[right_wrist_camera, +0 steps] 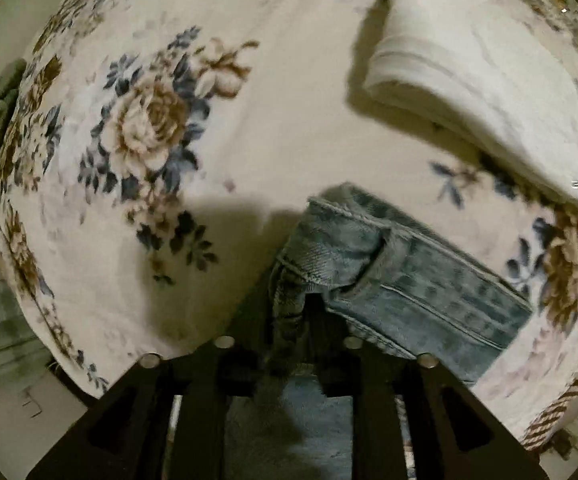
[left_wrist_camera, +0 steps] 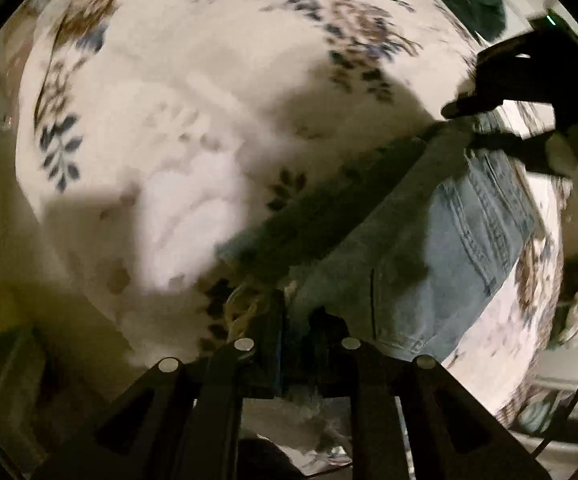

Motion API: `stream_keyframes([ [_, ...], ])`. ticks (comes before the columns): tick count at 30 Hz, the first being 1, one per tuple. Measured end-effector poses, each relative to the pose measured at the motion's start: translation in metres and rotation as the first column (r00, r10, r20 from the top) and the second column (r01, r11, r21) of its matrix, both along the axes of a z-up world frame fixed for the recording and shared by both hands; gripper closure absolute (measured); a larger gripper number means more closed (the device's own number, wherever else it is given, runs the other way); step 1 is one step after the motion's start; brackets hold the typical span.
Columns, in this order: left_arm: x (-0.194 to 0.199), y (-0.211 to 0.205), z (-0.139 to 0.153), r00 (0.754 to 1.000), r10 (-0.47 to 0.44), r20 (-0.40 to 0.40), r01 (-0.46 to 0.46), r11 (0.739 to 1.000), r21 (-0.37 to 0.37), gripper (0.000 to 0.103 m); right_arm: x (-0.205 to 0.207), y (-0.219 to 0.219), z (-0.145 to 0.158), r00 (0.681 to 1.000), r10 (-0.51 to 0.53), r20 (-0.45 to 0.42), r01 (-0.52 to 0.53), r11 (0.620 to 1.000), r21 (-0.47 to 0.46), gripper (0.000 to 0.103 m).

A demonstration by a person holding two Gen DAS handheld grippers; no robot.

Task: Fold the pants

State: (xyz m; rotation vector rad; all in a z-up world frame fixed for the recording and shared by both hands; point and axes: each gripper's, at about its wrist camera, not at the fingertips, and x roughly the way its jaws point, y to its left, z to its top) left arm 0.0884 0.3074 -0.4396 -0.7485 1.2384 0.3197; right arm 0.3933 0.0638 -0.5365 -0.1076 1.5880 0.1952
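Over the floral blanket (right_wrist_camera: 249,128), left gripper (left_wrist_camera: 297,320) and right gripper (right_wrist_camera: 289,320) both clenched on jeans (left_wrist_camera: 429,240)

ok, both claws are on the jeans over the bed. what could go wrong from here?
1. The left claw pinches only a frayed edge of the jeans; it looks shallow and could slip as the denim hangs between the claws.
2. The right claw bunches the waistband, so the fold may land creased.
3. The white towel lies close on the floral blanket; swinging denim could drag it.
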Motion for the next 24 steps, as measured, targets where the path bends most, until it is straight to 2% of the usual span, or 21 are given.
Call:
stream_keyframes([
  [1, -0.005, 0.004, 0.000, 0.999, 0.028, -0.019, -0.028, 1.000, 0.013, 0.077, 0.001, 0.001, -0.001, 1.000, 0.002, -0.028, -0.001, 0.999, 0.044, 0.051],
  [2, -0.009, 0.009, 0.001, 0.998, 0.048, -0.030, -0.047, 0.999, 0.026, 0.062, 0.000, 0.002, -0.001, 0.999, 0.009, -0.047, -0.005, 0.997, 0.081, 0.046],
  [3, -0.011, 0.011, 0.000, 0.998, 0.060, -0.033, -0.059, 0.998, 0.026, 0.042, -0.002, 0.002, 0.000, 0.998, 0.015, -0.054, -0.009, 0.995, 0.097, 0.040],
  [5, -0.021, 0.019, -0.002, 0.994, 0.095, -0.051, -0.094, 0.995, 0.023, 0.024, -0.009, -0.003, 0.012, 0.998, 0.042, -0.041, -0.036, 0.988, 0.150, 0.028],
  [7, -0.029, 0.020, -0.001, 0.992, 0.112, -0.056, -0.111, 0.994, 0.021, 0.024, -0.015, -0.012, 0.022, 0.998, 0.060, -0.031, -0.054, 0.984, 0.170, 0.008],
  [8, -0.034, 0.019, -0.001, 0.991, 0.118, -0.058, -0.117, 0.993, 0.021, 0.024, -0.019, -0.022, 0.030, 0.998, 0.067, -0.016, -0.063, 0.982, 0.180, 0.005],
  [13, -0.050, -0.003, -0.002, 0.979, 0.186, -0.078, -0.190, 0.980, -0.052, 0.024, -0.034, -0.080, 0.053, 0.998, 0.050, 0.029, -0.055, 0.979, 0.195, 0.004],
  [16, -0.054, -0.027, -0.005, 0.964, 0.252, -0.089, -0.262, 0.955, -0.142, 0.024, -0.037, -0.125, 0.053, 1.000, 0.021, 0.018, -0.024, 0.979, 0.201, 0.004],
  [18, -0.059, -0.048, -0.013, 0.938, 0.328, -0.110, -0.345, 0.911, -0.226, 0.024, -0.040, -0.159, 0.047, 1.000, 0.001, 0.001, -0.002, 0.976, 0.216, 0.004],
  [21, -0.066, -0.076, -0.022, 0.886, 0.438, -0.150, -0.463, 0.829, -0.315, 0.024, -0.043, -0.202, 0.030, 0.999, -0.009, -0.043, 0.020, 0.969, 0.246, 0.004],
  [22, -0.072, -0.086, -0.025, 0.861, 0.480, -0.167, -0.507, 0.789, -0.348, 0.024, -0.043, -0.216, 0.025, 0.998, 0.004, -0.059, 0.010, 0.969, 0.246, 0.004],
  [24, -0.085, -0.109, -0.028, 0.795, 0.572, -0.203, -0.600, 0.689, -0.406, 0.024, -0.045, -0.231, 0.018, 0.997, 0.038, -0.065, -0.020, 0.965, 0.261, 0.004],
])
